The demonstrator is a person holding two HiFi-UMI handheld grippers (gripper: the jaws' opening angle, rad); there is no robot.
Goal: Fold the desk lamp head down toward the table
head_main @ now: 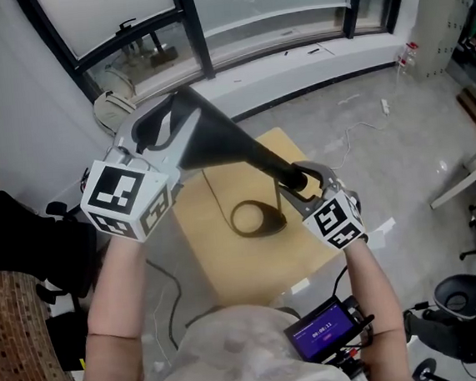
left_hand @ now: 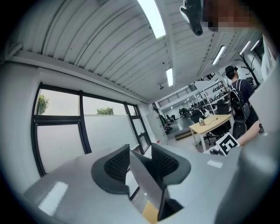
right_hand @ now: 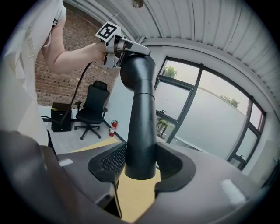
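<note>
You've got one desk lamp (head_main: 243,151): left gripper (left_hand: 140,153) jaws pinching its lamp head (left_hand: 145,186), right gripper (right_hand: 141,162) jaws clamped round its arm (right_hand: 142,113).

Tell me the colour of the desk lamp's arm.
Matt black. The lamp arm shows best in the right gripper view.

Black-framed windows (head_main: 195,30) curve along the far wall above a white ledge, and a white cable (head_main: 352,137) trails over the grey floor (head_main: 388,179) below it. A small device with a lit purple screen (head_main: 323,330) sits at the bottom edge, near a black chair base (head_main: 459,296). A black office chair (right_hand: 91,109) stands before a brick wall (right_hand: 65,87), between a black box (right_hand: 60,118) and a red fire extinguisher (right_hand: 113,127). Light strips (left_hand: 152,17) run along the ribbed ceiling. Farther back, a person with a backpack (left_hand: 238,98) stands by a pale desk (left_hand: 211,122).
</note>
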